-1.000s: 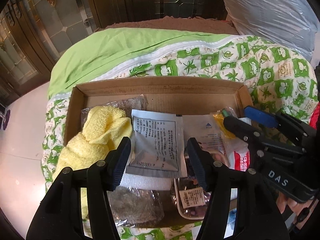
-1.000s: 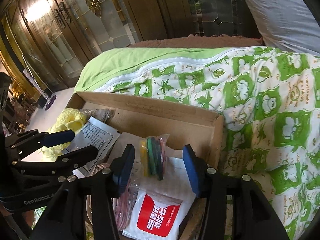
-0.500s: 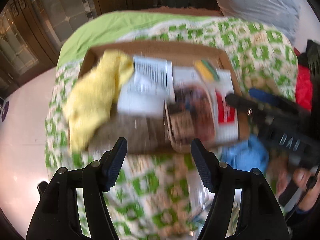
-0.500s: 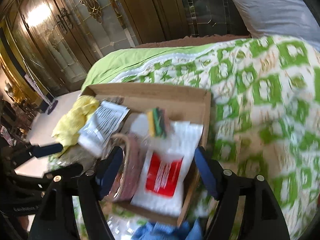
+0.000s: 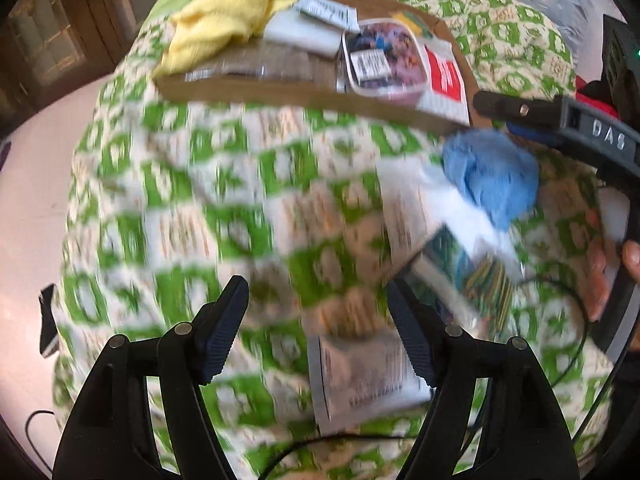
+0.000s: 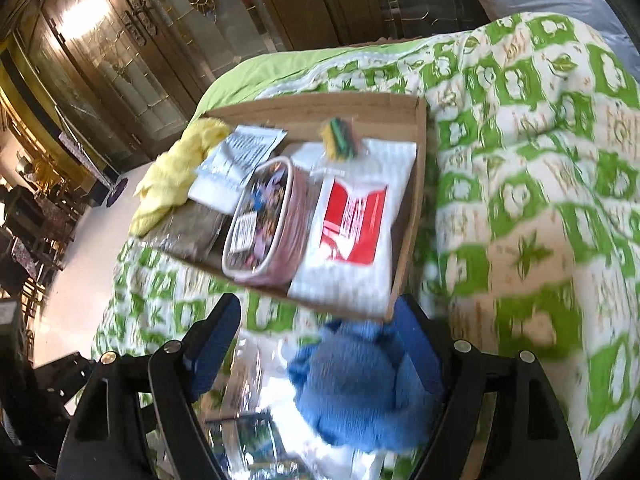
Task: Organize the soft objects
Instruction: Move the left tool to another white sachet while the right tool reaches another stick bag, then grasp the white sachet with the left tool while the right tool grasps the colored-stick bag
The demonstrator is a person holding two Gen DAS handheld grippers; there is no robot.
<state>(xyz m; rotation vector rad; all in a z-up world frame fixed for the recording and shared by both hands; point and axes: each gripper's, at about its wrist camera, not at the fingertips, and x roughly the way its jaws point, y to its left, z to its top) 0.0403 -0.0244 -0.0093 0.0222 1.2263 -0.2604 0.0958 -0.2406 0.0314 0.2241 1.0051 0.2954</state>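
Both grippers had just pulled back from the cardboard tray [image 6: 404, 216], jaws opening; left gripper [image 5: 318, 332] empty over a packet [image 5: 368, 380]; right gripper [image 6: 320, 344] gaped around the unpacked blue cloth [image 6: 356, 392], ungripped.

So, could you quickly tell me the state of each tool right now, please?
Left tool: open, holding nothing; its jaws have just been opening.
Right tool: open, not gripping, above the blue cloth; its jaws recently opened.
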